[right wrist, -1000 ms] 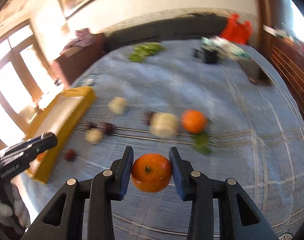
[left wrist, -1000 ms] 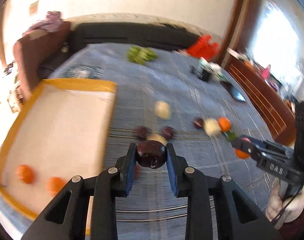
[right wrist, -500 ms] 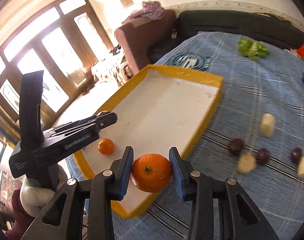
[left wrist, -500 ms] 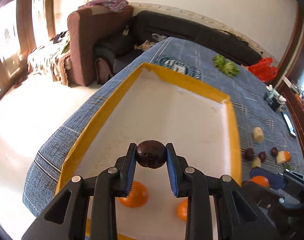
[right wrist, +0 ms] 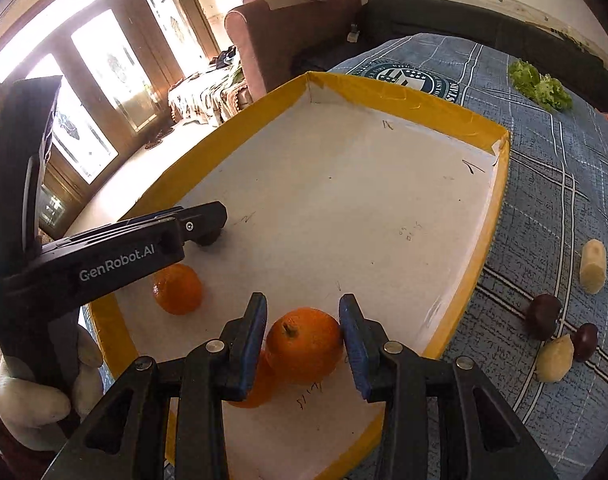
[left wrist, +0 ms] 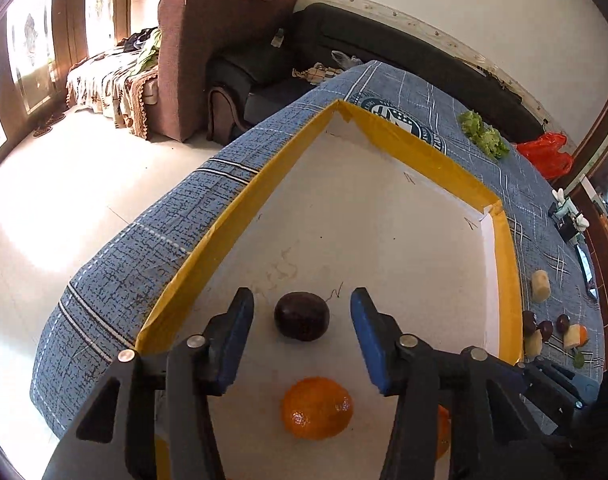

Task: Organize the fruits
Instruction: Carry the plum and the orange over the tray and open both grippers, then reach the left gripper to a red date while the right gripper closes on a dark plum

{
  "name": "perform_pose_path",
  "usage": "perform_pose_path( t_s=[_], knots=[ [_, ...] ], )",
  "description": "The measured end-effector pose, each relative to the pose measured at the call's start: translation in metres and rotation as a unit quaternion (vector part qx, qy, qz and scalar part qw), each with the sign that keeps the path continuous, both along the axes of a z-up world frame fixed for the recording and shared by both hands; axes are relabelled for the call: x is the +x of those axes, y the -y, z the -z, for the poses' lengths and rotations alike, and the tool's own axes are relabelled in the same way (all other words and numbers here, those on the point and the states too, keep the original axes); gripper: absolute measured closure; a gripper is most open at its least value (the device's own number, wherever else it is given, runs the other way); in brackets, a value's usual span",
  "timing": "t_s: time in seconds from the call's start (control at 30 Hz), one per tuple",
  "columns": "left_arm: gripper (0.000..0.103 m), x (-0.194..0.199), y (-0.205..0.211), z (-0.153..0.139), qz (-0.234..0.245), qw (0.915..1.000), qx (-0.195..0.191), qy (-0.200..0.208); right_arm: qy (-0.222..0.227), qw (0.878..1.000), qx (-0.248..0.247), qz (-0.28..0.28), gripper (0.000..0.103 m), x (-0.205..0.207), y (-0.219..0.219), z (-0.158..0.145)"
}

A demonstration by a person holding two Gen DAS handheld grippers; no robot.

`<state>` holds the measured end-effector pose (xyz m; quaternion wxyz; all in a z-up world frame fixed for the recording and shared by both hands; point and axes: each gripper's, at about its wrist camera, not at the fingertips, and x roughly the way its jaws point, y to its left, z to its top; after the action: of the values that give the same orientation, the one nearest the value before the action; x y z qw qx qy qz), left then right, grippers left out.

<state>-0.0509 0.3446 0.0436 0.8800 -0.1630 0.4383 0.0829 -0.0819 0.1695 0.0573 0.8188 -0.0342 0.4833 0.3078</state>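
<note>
A yellow-rimmed white tray (left wrist: 464,184) lies on the blue cloth; it also shows in the right wrist view (right wrist: 500,184). My left gripper (left wrist: 301,334) is open, its jaws wide apart on either side of a dark plum (left wrist: 301,316) resting on the tray floor. An orange (left wrist: 316,408) lies in the tray just below it. My right gripper (right wrist: 301,334) is open over the tray's near end, with an orange (right wrist: 304,346) sitting between its jaws, close to the right pad. Two more oranges (right wrist: 177,288) lie in the tray nearby.
On the cloth right of the tray lie pale fruit pieces (right wrist: 592,266), dark plums (right wrist: 546,310) and another orange (left wrist: 580,334). Lettuce (right wrist: 540,86) lies far back. A brown armchair (left wrist: 207,60) and dark sofa stand beyond the table edge.
Both grippers opened over the tray. The left one let go of the plum, now on the tray floor. The right one released its orange, which now rests in the tray.
</note>
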Motion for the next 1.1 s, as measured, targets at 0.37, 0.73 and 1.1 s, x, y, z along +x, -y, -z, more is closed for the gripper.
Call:
perform_pose_path(
  t_s=[0.37,0.73,1.1],
  knots=[
    [0.033,-0.053,0.012,-0.056,-0.03,0.9969,-0.004,0.072,0.024,0.998,0.051,0.017,0.051,-0.022,0.036,-0.034],
    [0.023,-0.065,0.11,-0.077,0.074,0.9923,0.002,0.1,0.047,0.982,0.069,0.169,0.048,-0.043,0.204,-0.044],
    [0.023,-0.054,0.187,-0.037,0.168,0.984,0.001,0.059,0.017,0.957,0.075,0.28,0.048,-0.044,0.315,-0.021]
  ],
)
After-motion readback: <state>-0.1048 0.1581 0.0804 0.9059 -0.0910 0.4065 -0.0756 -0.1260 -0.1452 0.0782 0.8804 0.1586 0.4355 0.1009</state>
